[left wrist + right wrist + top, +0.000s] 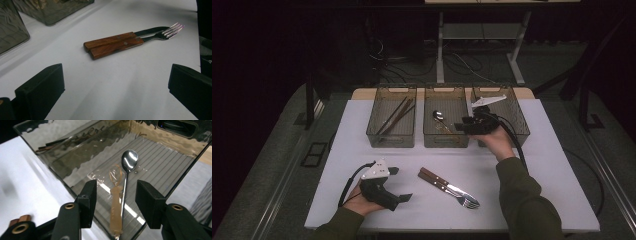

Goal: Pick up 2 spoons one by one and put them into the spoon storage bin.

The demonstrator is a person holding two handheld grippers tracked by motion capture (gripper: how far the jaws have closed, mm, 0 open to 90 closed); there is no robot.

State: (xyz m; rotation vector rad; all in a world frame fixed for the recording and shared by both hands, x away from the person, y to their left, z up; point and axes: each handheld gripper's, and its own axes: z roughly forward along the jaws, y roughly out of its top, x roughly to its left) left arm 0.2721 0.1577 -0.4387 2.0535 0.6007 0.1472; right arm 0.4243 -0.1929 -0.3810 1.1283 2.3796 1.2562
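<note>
Risk, as judged: the metal spoon (127, 173) lies in the middle bin (445, 141), below the right gripper (116, 202), whose fingers (88, 205) are spread w/ nothing pinched. The bin wall could be knocked on withdrawal, or the wrong bin picked for the fork (130, 42) and knife (117, 38) left on the surface (362, 150).

Spoon: polished, shiny bowl, thin handle, beside a translucent amber spoon (115, 202). Left gripper (399, 184) fingers are wide apart, empty, near the wood-handled pair.
</note>
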